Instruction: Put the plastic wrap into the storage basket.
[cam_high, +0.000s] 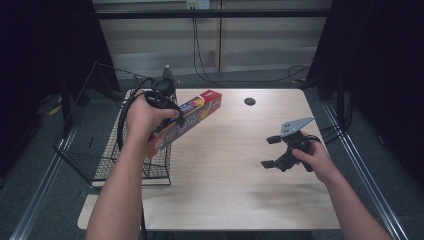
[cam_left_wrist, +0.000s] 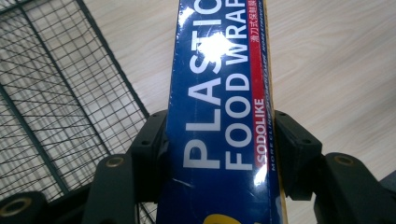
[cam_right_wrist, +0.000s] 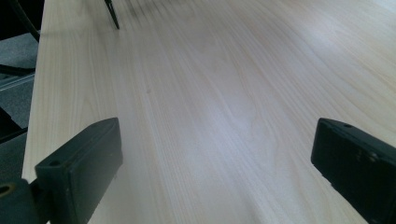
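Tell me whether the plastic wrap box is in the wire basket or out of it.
Out. The left tool grips the plastic wrap box, holding it tilted above the table, beside the wire basket.

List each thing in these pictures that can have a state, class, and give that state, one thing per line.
Left gripper: jaws shut on the food wrap box.
Food wrap box: closed, held off the table, tilted, one end over the wire basket.
Right gripper: jaws open, holding nothing.
Wire basket: upright at the table's left edge; contents cannot be told.
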